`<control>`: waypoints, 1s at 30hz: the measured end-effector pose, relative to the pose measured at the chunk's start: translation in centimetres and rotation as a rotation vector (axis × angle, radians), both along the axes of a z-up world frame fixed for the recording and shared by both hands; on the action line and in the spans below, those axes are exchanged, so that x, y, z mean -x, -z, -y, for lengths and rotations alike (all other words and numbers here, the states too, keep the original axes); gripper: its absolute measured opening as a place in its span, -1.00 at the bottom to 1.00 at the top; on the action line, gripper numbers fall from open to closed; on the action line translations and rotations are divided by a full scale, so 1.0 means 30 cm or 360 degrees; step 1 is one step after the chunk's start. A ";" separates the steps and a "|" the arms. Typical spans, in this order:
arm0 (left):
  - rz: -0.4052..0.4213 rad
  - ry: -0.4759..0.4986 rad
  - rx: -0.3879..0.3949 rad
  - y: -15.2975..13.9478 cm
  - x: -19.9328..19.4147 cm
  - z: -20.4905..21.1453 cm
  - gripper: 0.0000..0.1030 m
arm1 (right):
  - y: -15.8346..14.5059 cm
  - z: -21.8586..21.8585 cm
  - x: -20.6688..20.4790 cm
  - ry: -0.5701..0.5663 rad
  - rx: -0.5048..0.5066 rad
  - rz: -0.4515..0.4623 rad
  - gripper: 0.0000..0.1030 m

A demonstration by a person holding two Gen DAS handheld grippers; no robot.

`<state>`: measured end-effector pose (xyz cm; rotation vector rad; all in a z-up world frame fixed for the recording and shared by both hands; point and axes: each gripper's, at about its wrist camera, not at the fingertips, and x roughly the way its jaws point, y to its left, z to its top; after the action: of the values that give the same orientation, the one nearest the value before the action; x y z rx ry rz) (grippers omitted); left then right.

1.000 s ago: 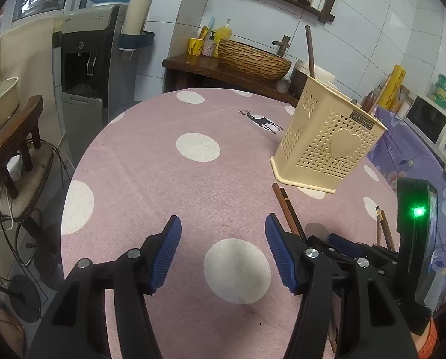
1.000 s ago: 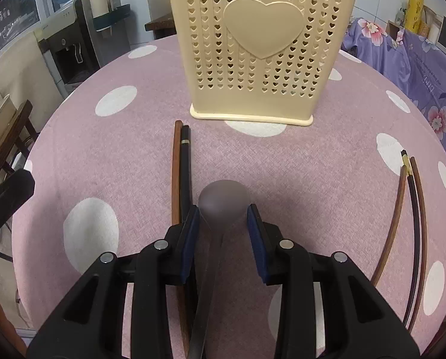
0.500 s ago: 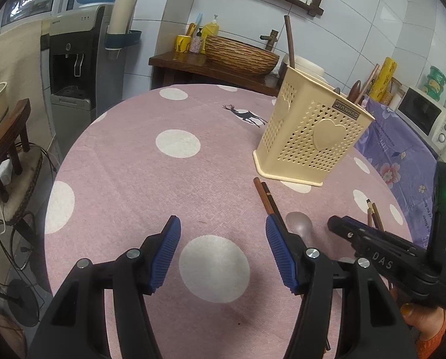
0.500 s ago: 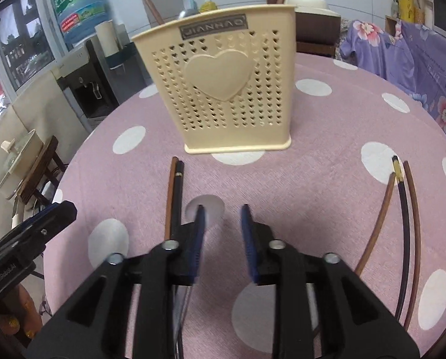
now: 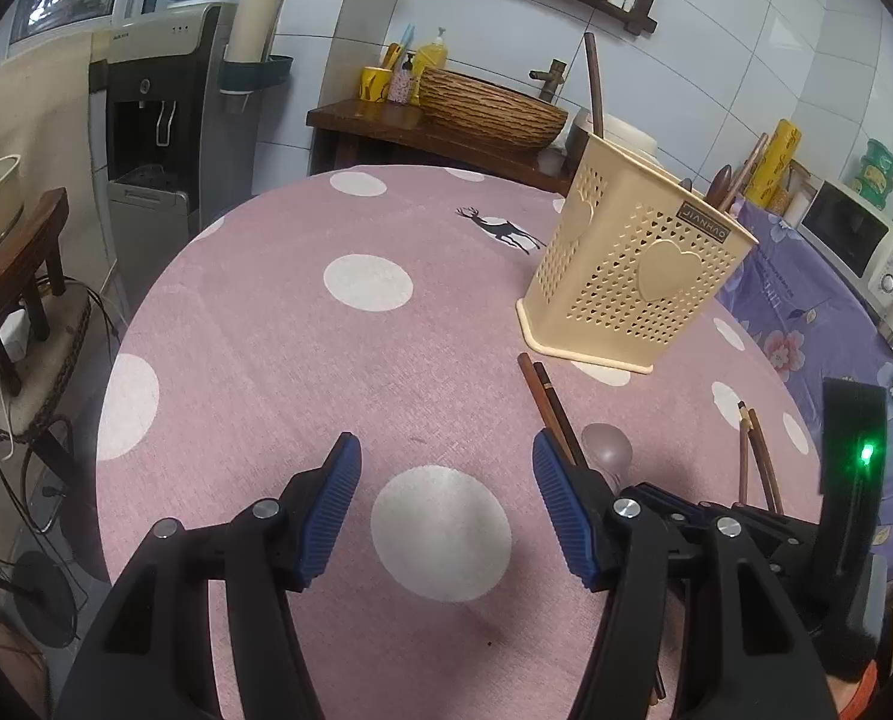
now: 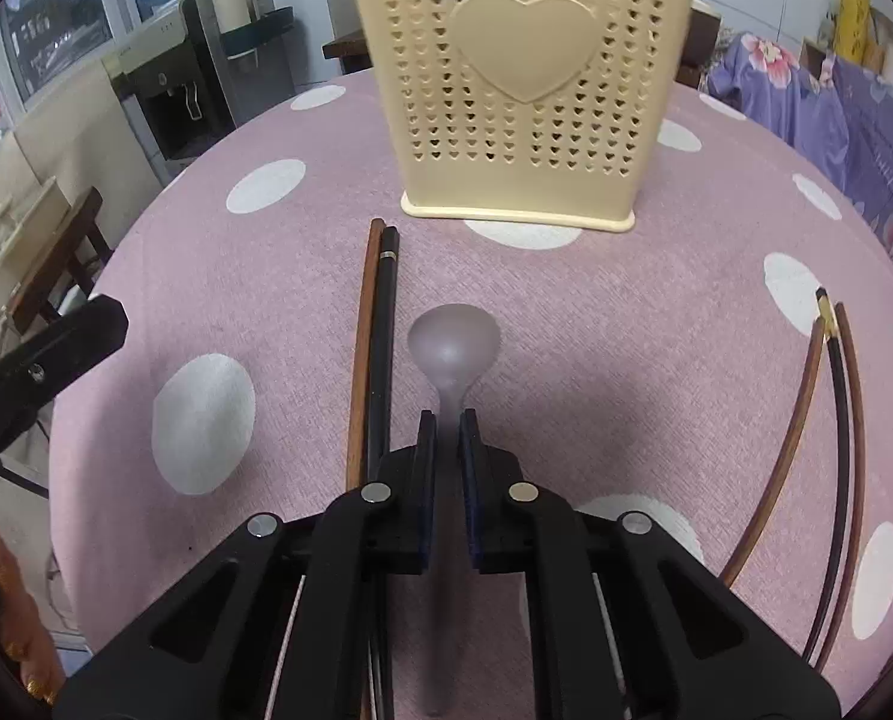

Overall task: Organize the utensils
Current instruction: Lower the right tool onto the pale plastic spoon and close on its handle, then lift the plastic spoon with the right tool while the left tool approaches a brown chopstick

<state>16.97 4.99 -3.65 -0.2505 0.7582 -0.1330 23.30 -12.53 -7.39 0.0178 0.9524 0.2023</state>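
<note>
My right gripper [image 6: 448, 420] is shut on the neck of a frosted plastic spoon [image 6: 453, 341] lying on the pink dotted tablecloth [image 6: 266, 312], bowl pointing at the cream perforated utensil holder [image 6: 521, 90]. Two chopsticks [image 6: 374, 348] lie just left of the spoon; three more [image 6: 830, 420] lie at the right. My left gripper [image 5: 446, 480] is open and empty, low over the cloth; the spoon [image 5: 607, 450], the chopsticks [image 5: 548, 402] and the holder [image 5: 632, 276] are to its right. The holder has a few utensils standing in it.
The table edge curves away on the left, with a water dispenser [image 5: 158, 138] and a wooden stool [image 5: 20, 252] beyond it. A purple flowered cloth [image 5: 818, 324] and a microwave [image 5: 860, 240] lie to the right. A counter with a wicker basket [image 5: 488, 114] stands behind the table.
My right gripper has dropped back down and closed on the spoon's neck, nearer the holder than half a second ago. My left gripper has stayed open, shifting only slightly.
</note>
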 end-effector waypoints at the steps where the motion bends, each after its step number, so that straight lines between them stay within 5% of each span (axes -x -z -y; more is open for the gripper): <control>1: 0.0000 0.0004 -0.0003 0.000 0.000 0.004 0.16 | -0.007 0.021 0.005 0.0002 -0.0042 0.0009 -0.84; 8: -0.0013 0.0045 -0.0006 0.012 -0.003 0.038 0.17 | -0.021 0.179 0.046 0.0194 0.0013 0.0061 -0.84; 12: -0.0029 0.0068 -0.0002 0.022 -0.006 0.060 0.17 | 0.010 0.202 0.061 0.0193 -0.0125 -0.0028 -0.82; 14: -0.0030 0.0078 -0.0009 0.022 -0.003 0.067 0.17 | 0.007 0.199 0.063 0.0197 -0.0112 -0.0011 -0.55; 16: -0.0026 0.0079 -0.0011 0.019 0.001 0.067 0.17 | 0.000 0.200 0.061 0.0204 -0.0121 -0.0007 0.04; 27: -0.0028 0.0051 -0.0003 0.018 0.006 0.045 0.20 | 0.005 0.132 -0.053 0.0136 0.0137 -0.0037 -0.01; 30: -0.0037 0.0049 0.0001 0.023 0.005 0.041 0.20 | 0.004 0.122 -0.072 0.0141 0.0162 -0.0019 -0.21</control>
<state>16.82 3.75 -4.34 -0.2416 0.7851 -0.1595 25.45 -16.19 -7.50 -0.0325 0.9706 0.0716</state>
